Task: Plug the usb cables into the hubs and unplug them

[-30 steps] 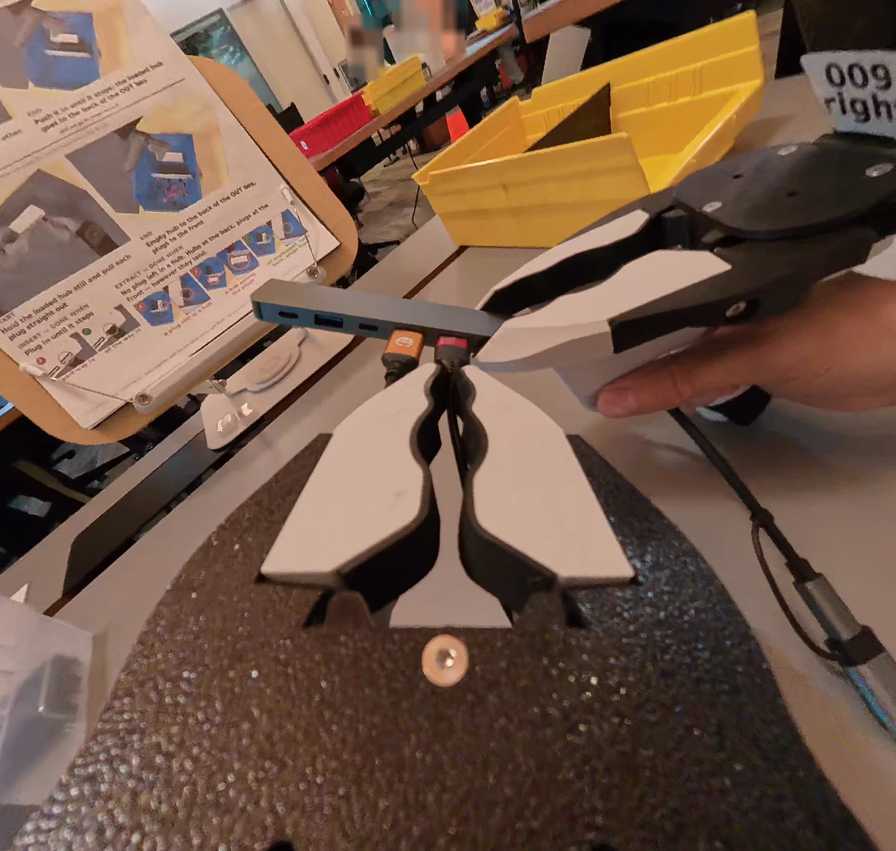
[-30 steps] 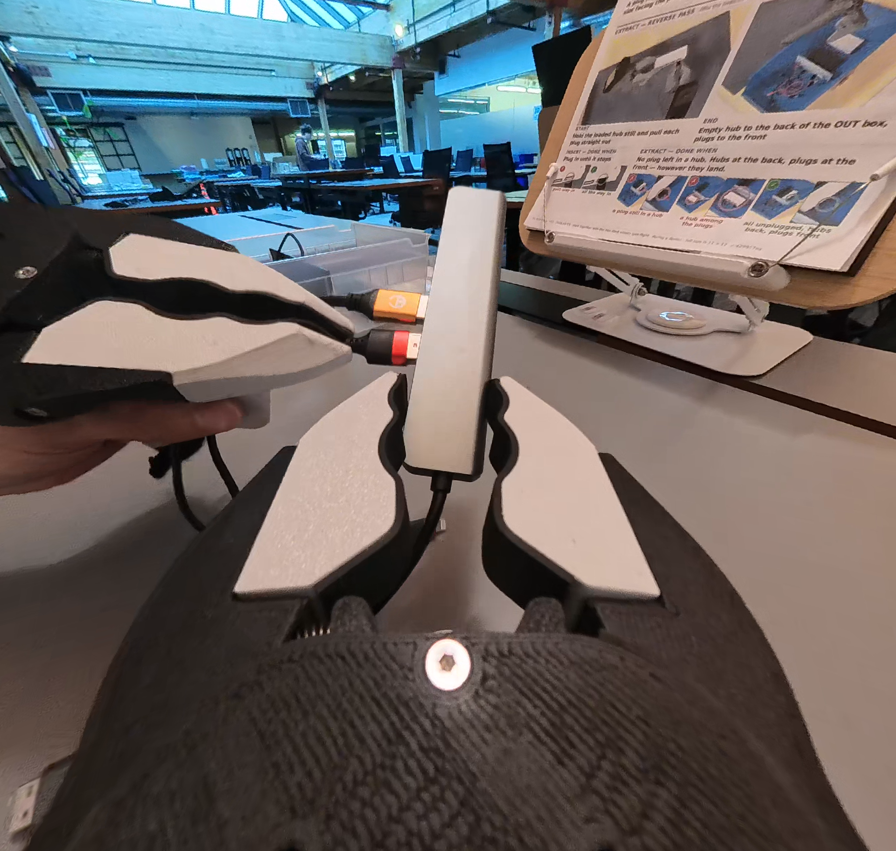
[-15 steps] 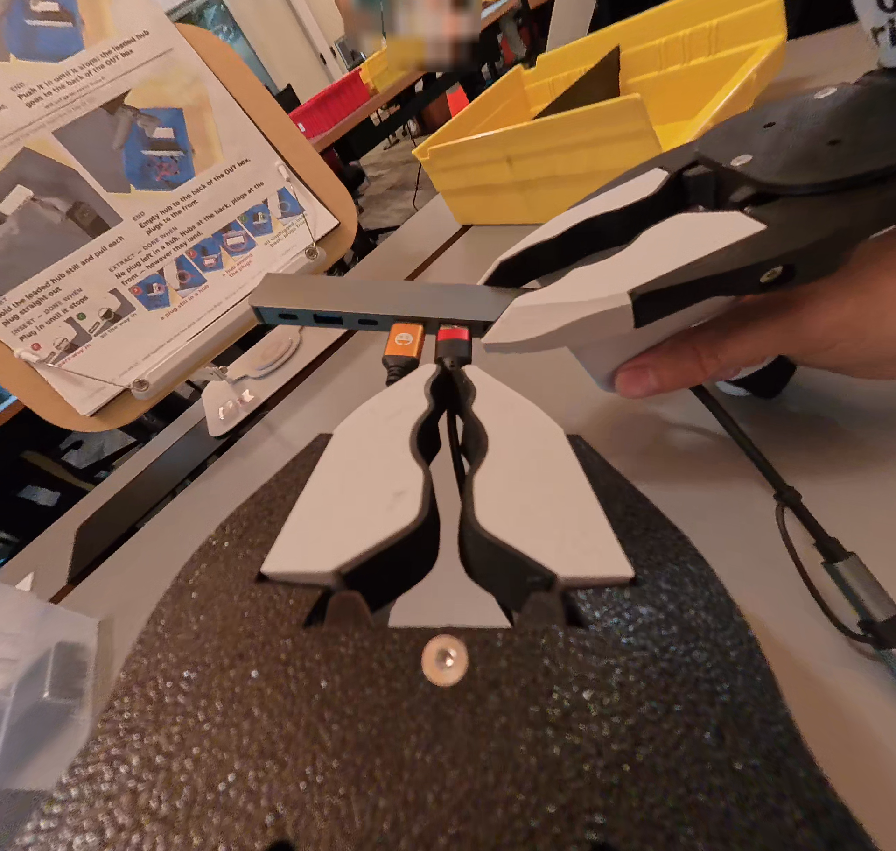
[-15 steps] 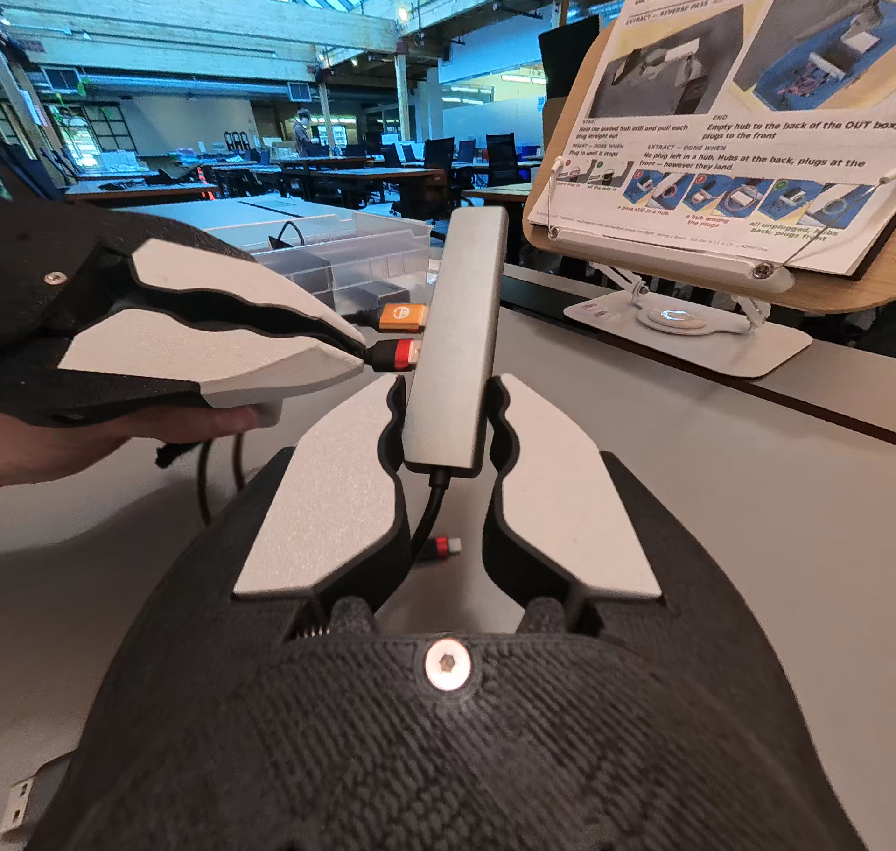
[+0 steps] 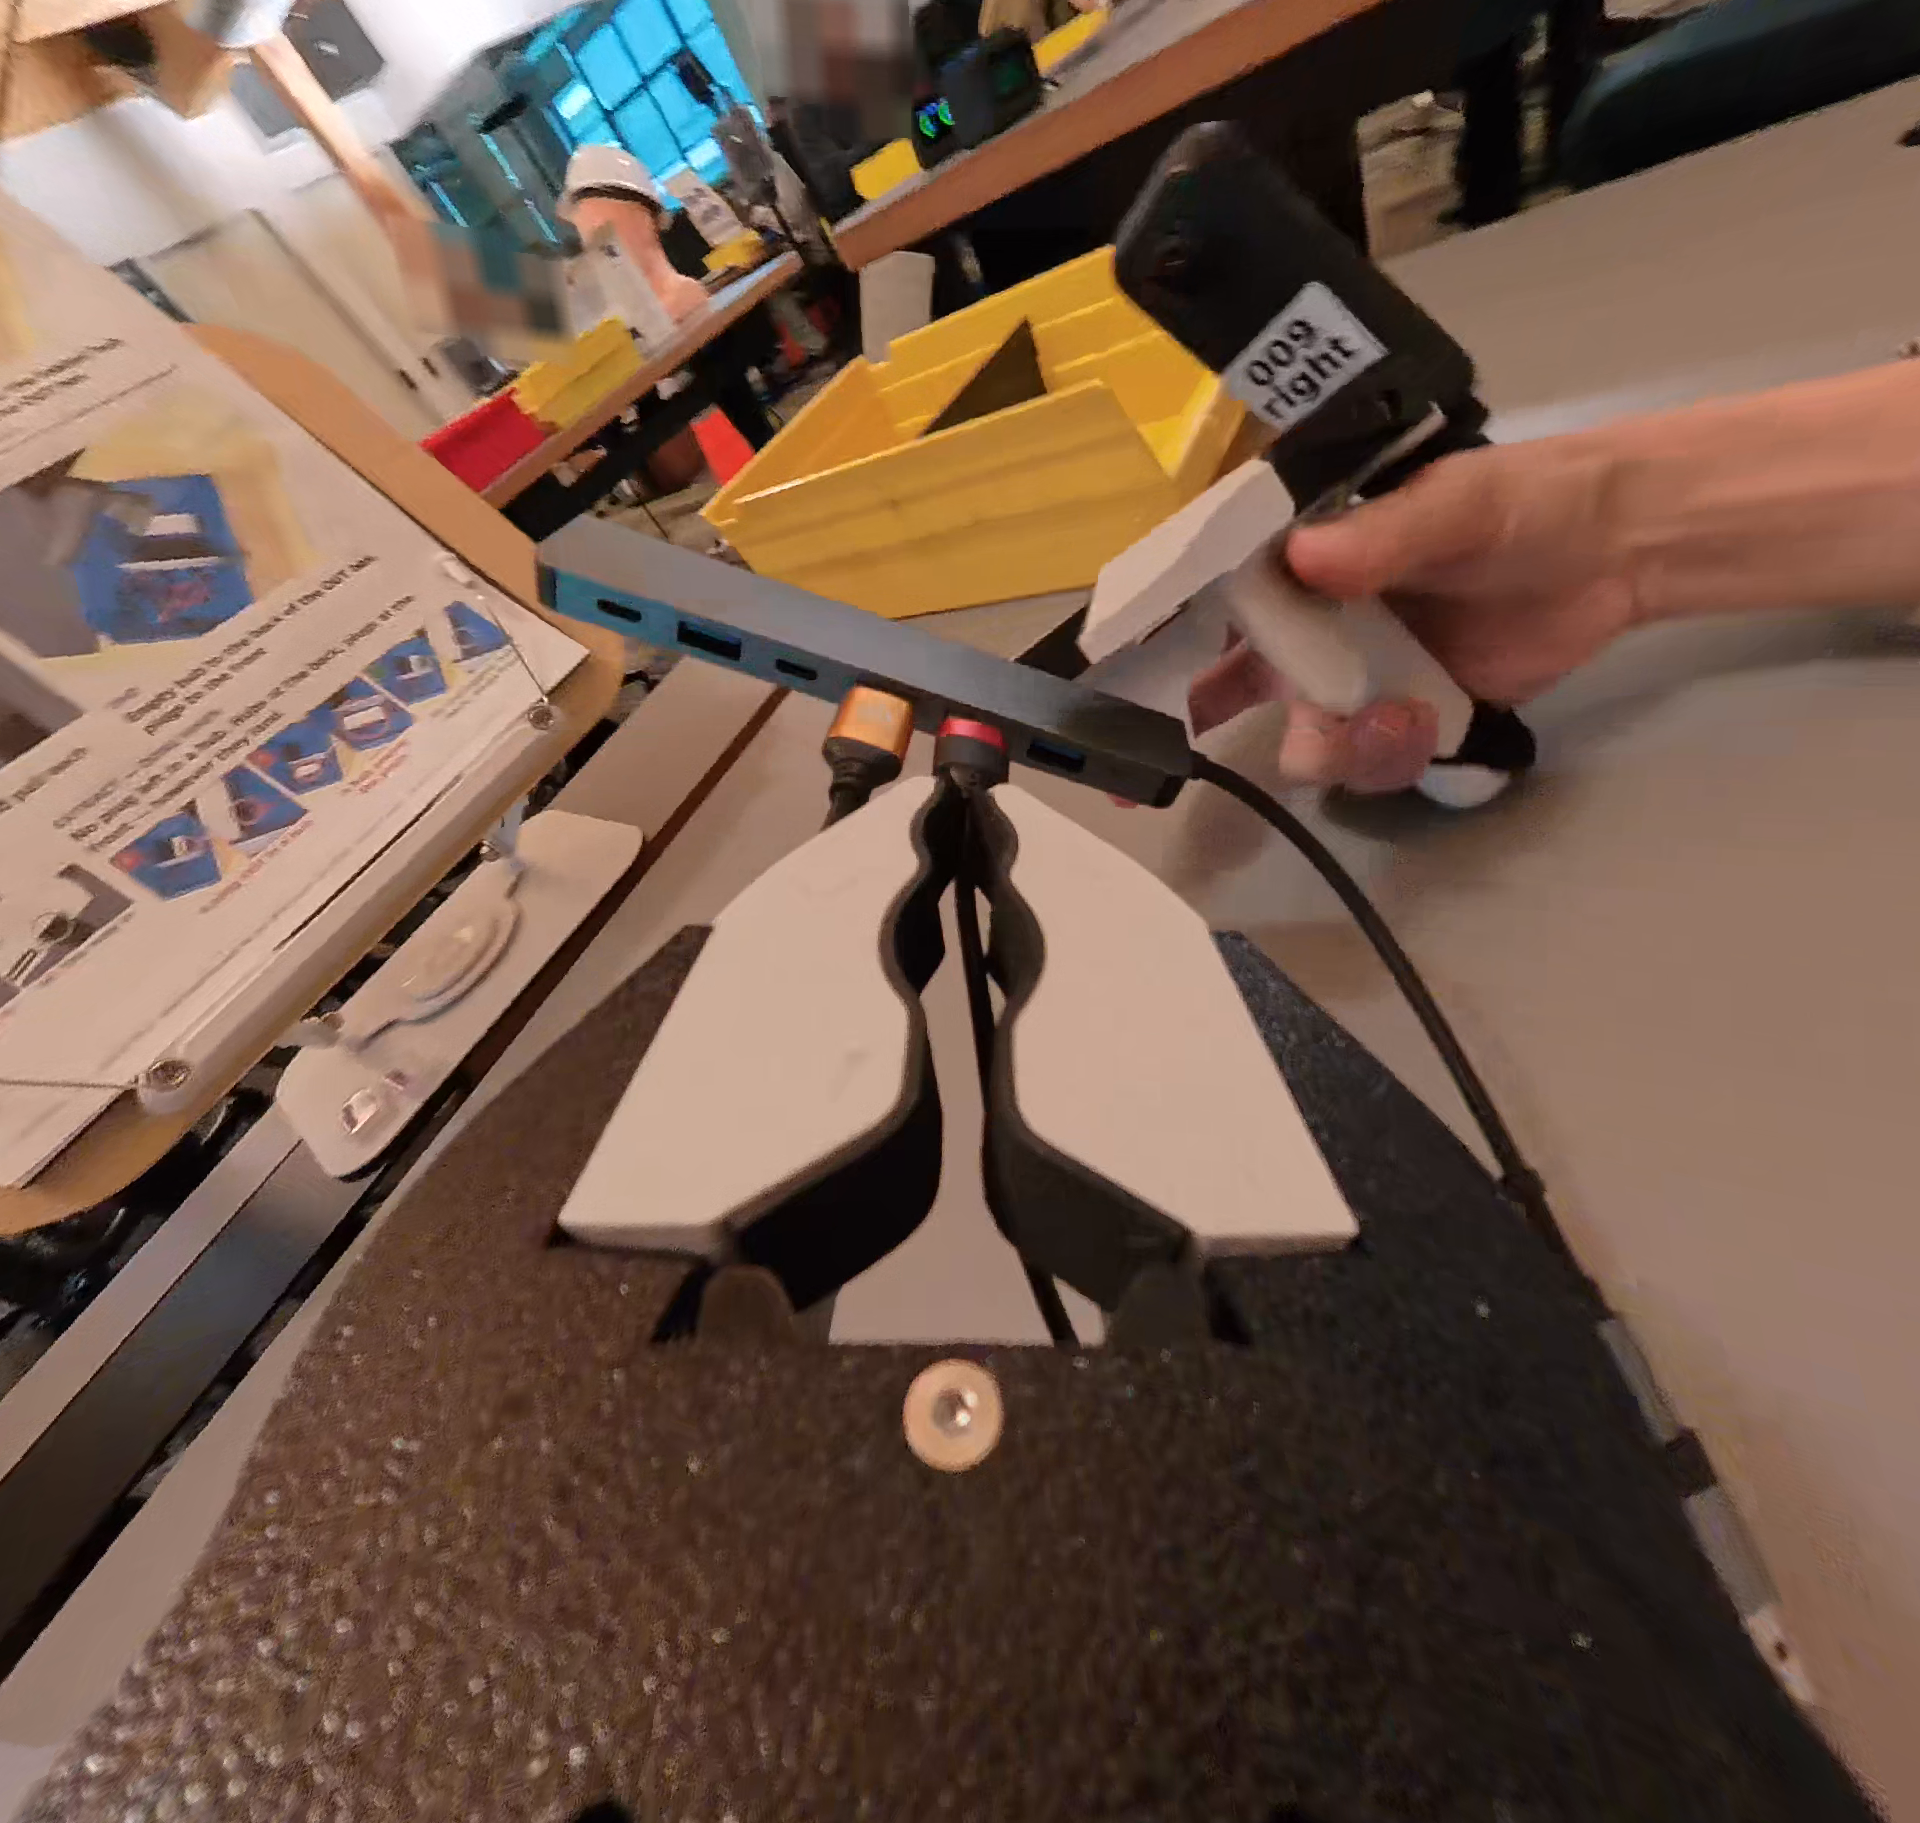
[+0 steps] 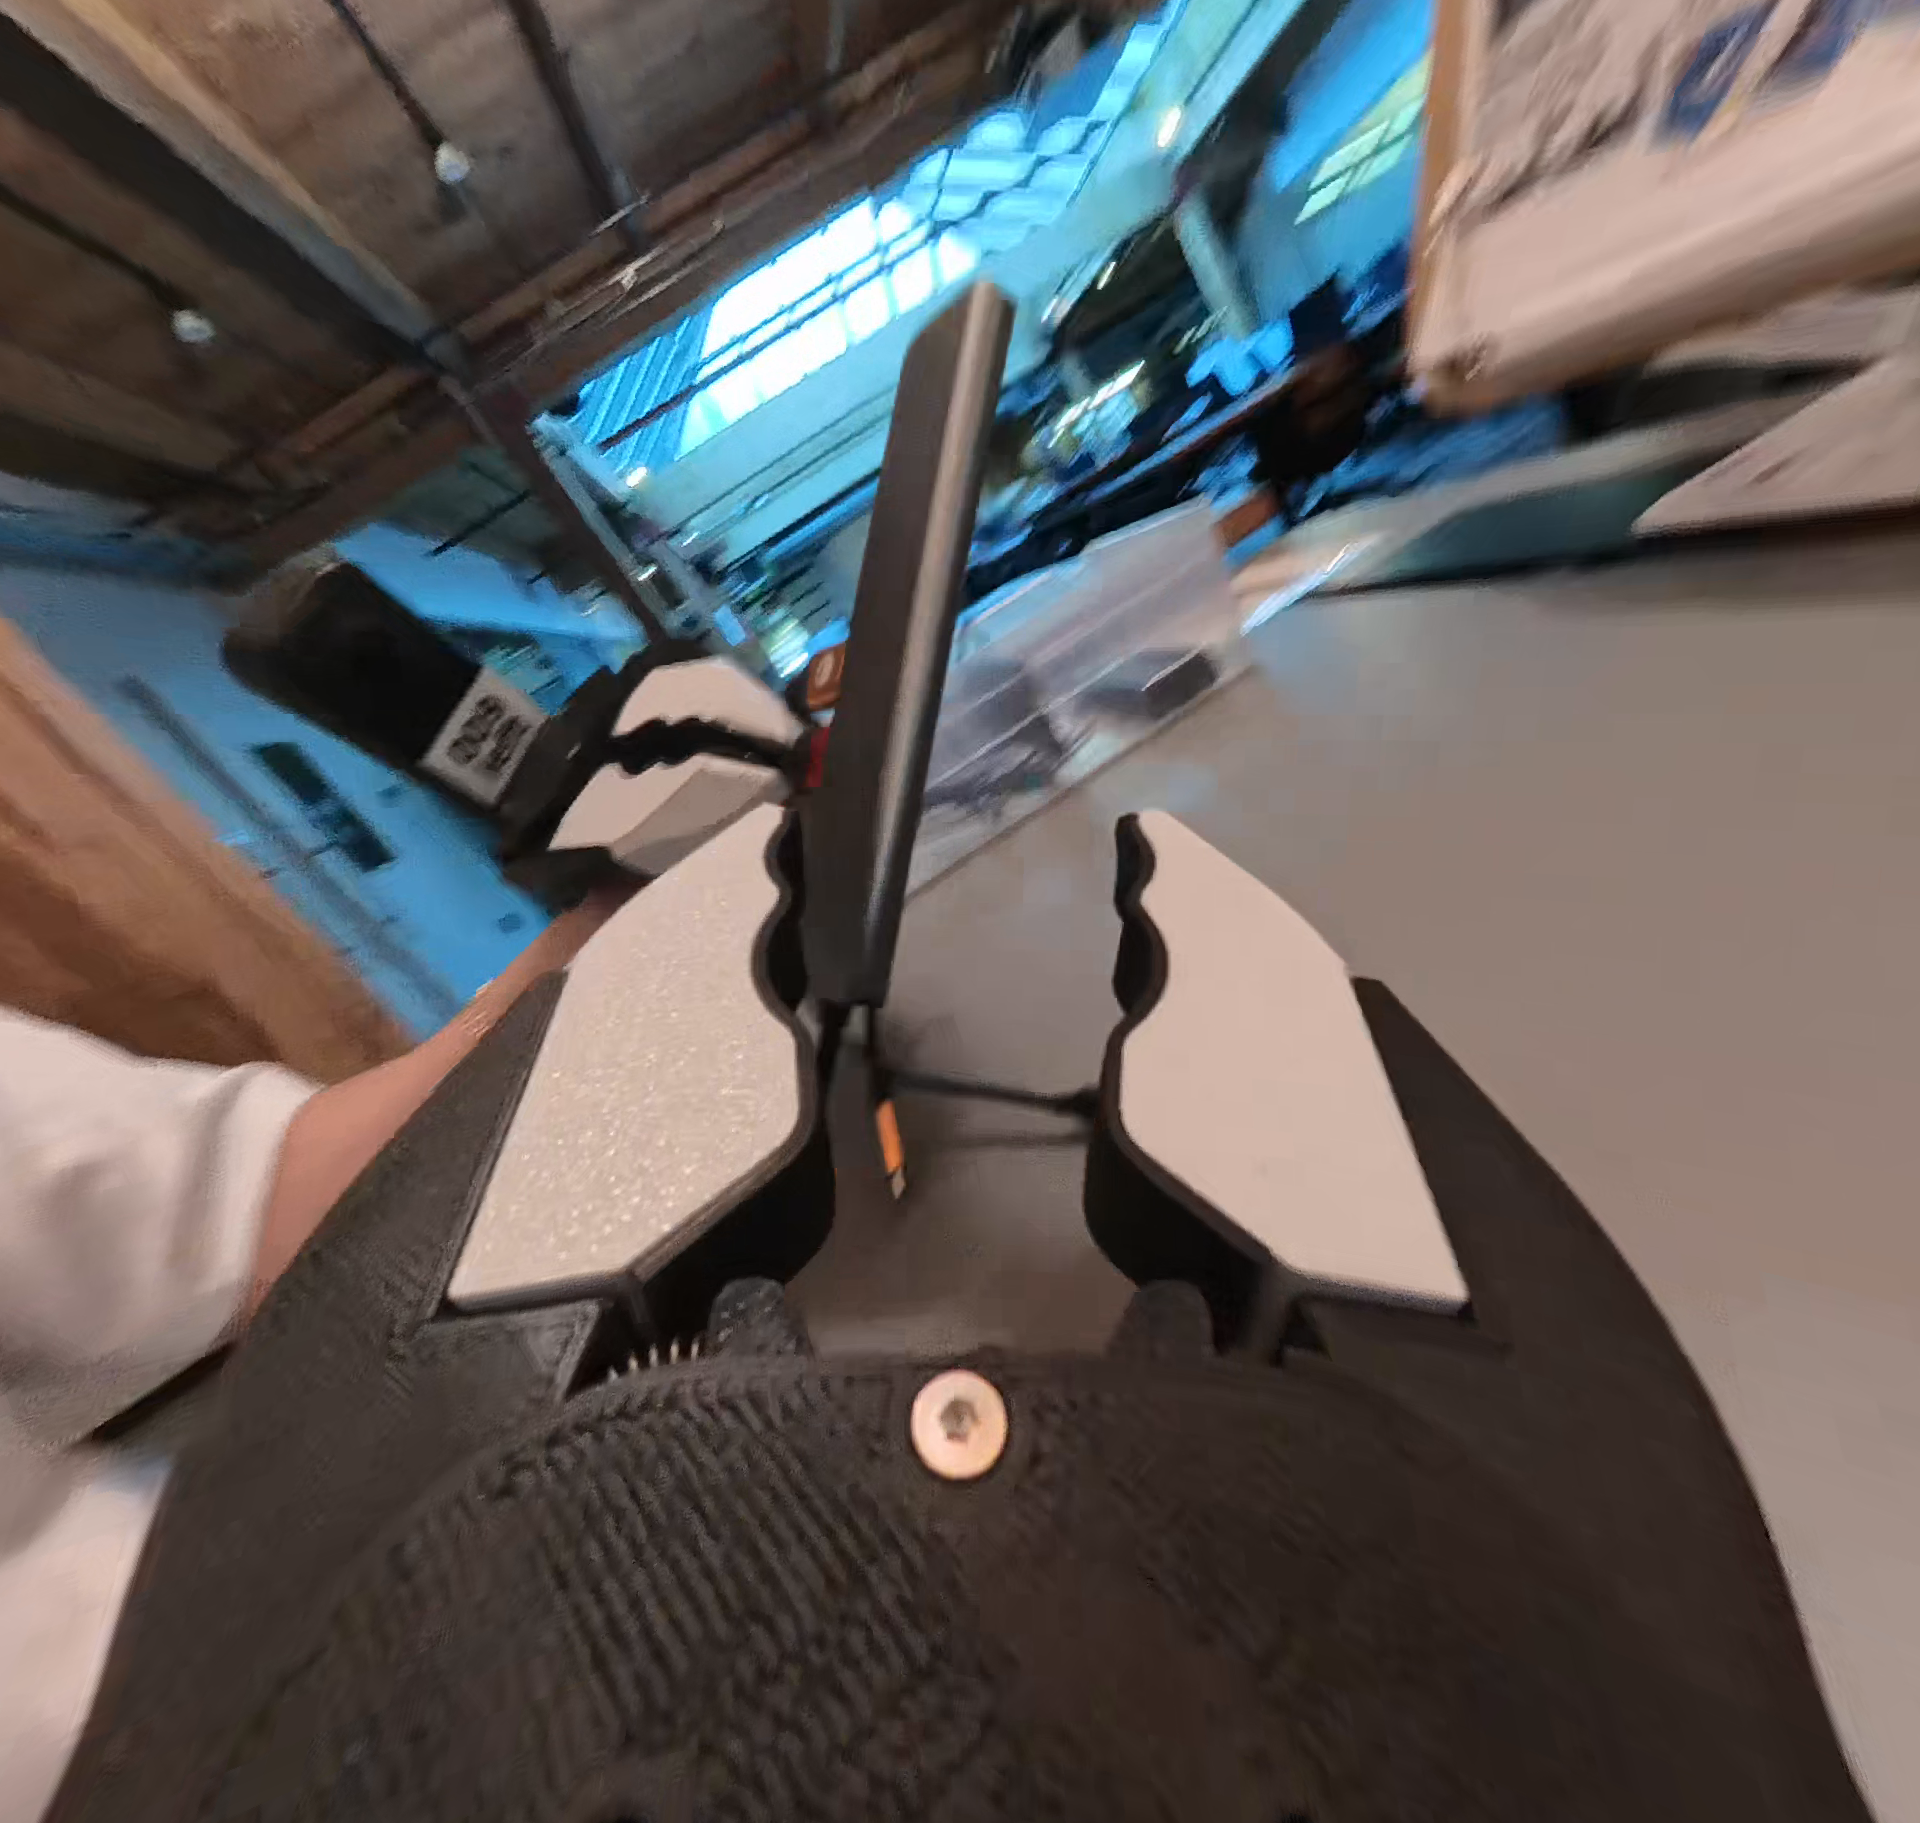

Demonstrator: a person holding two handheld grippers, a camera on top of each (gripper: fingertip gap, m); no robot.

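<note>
Lower centre, left wrist view: left gripper (image 5: 961, 817), fingers closed on the cable just behind the red plug (image 5: 971, 743), probably gripped there for a straight pull. Just beyond: red plug seated in the grey hub (image 5: 831, 643) beside the orange plug (image 5: 871, 724), hub slanting in the air above the tabletop (image 5: 1662, 890). Centre, right wrist view: right gripper (image 6: 956, 838), fingers now spread wide, hub touching only one; half a second ago clamped on the hub's end. Farther, upper centre: yellow bin (image 5: 935, 516).
</note>
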